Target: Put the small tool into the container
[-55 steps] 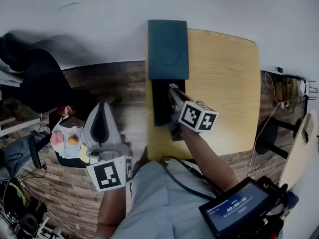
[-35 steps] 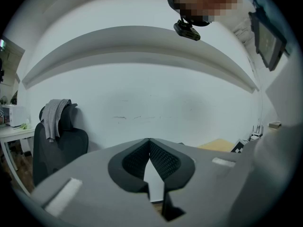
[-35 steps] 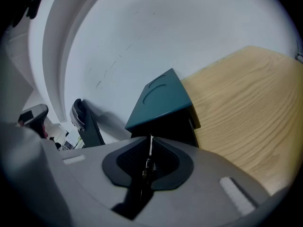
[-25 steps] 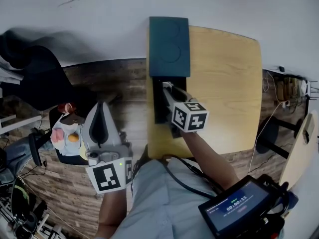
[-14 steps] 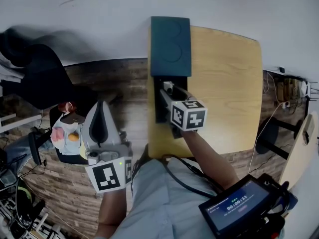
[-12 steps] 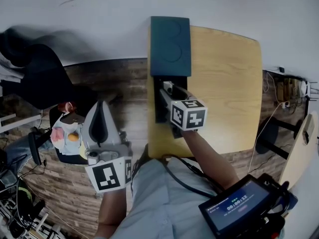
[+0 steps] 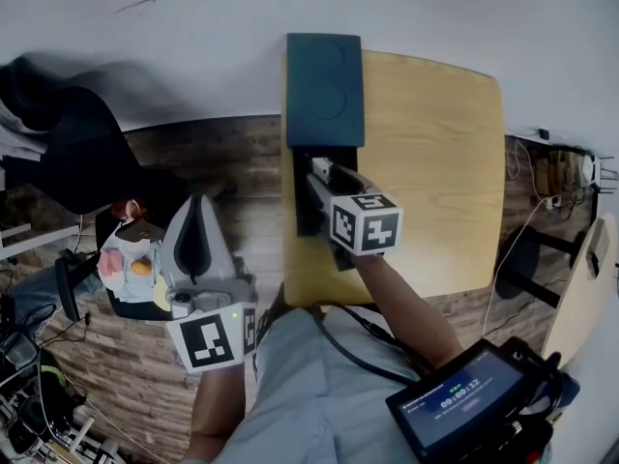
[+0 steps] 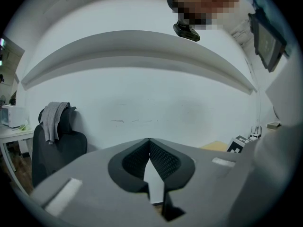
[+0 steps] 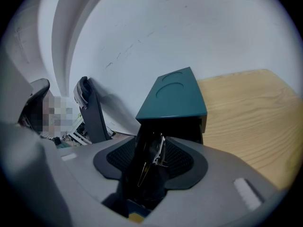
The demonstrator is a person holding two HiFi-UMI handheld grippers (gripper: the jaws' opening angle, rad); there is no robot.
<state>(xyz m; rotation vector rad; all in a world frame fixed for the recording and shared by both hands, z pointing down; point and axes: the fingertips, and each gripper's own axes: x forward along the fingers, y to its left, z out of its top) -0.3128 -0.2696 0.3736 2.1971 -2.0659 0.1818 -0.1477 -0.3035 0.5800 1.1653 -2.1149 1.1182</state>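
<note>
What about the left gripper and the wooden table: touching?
Apart. The head view shows the left gripper held over the floor, a strip of which separates it from the table.

Small metal tool (image 9: 154, 156) — seemingly inside the open black container (image 7: 301, 209), teal lid (image 7: 324, 90) at far end

- The left gripper (image 7: 199, 206) is held low at the person's left side and points forward. Its jaw tips are together, with nothing between them.
- The right gripper (image 7: 320, 170) reaches forward and down. Its jaws are opening, and the small tool (image 9: 151, 157) stands loose between the parted pads.
- The bare right forearm (image 7: 398, 303) stretches out diagonally behind its marker cube (image 7: 366, 223).
- The bare left forearm (image 7: 215, 409) rises straight from below.
</note>
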